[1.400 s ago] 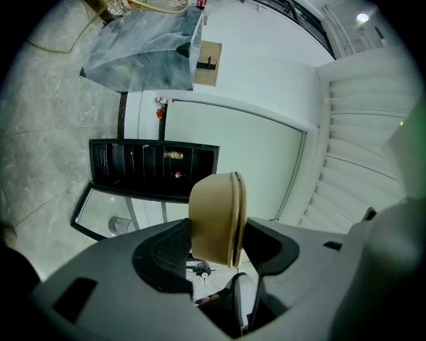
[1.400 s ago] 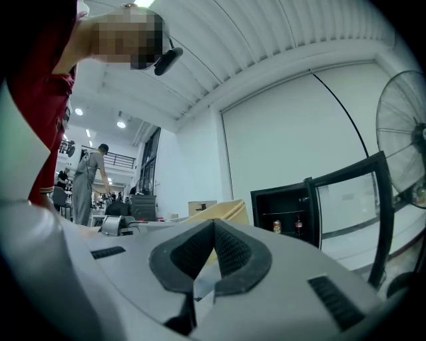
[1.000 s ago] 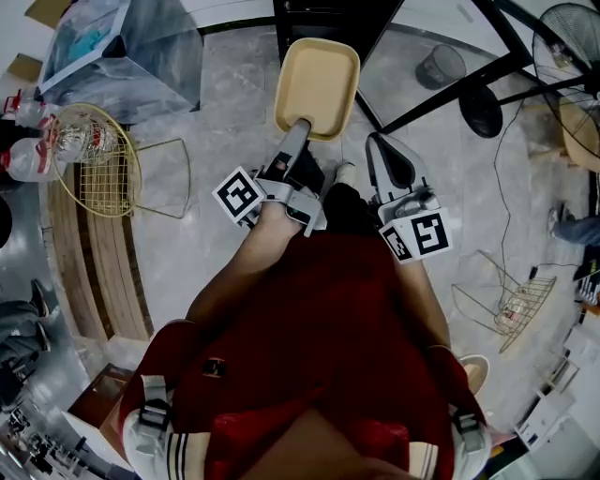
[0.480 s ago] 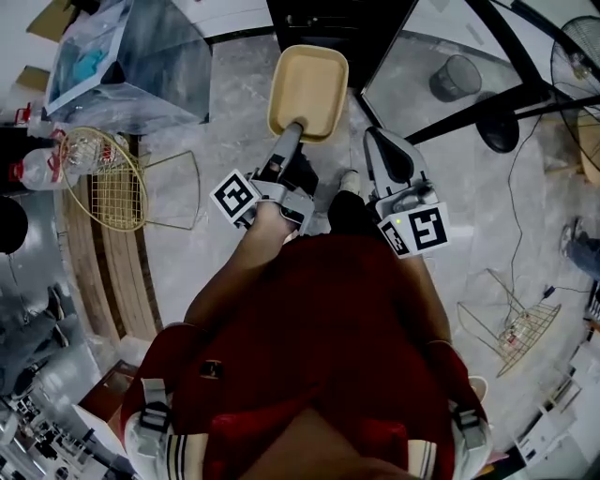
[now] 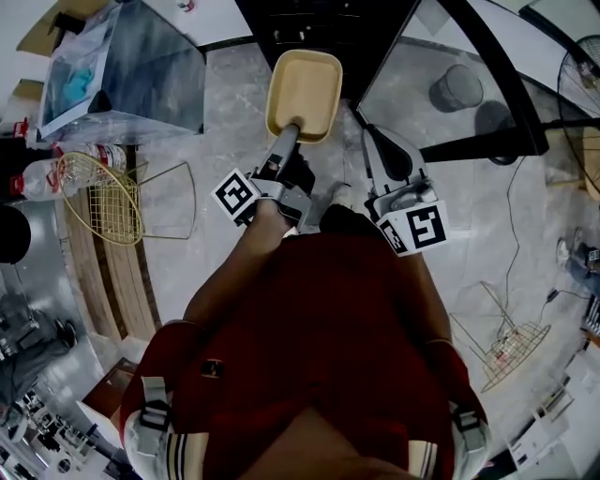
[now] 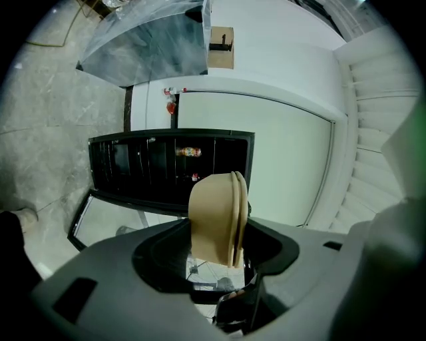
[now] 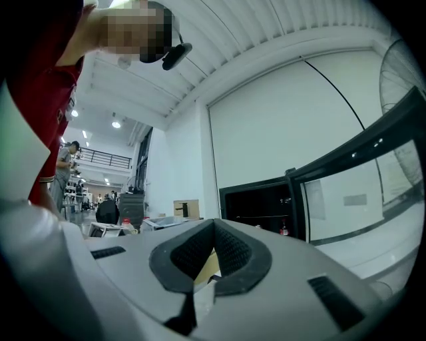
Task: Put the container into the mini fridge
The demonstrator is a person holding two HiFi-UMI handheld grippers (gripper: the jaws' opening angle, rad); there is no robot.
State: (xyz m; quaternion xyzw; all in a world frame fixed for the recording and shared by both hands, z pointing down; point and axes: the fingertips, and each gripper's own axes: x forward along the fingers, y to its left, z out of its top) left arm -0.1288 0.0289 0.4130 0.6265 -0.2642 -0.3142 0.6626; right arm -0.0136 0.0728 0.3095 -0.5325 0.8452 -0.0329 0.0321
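Left tool (image 5: pixel 292 129) grips the container (image 5: pixel 305 84) by its near rim, at 12 o'clock just before the open fridge (image 5: pixel 309 23); its door (image 5: pixel 441 56) stands at 2 o'clock. Right tool (image 5: pixel 373 136) closed, empty.

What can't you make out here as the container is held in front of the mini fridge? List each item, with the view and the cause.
1. Mini fridge interior: head view, cut off by the top edge and too dark.
2. Shelf items: left gripper view, too small to identify.
3. Container inside: left gripper view, seen edge-on only.
4. The person's legs: head view, hidden by their red top.
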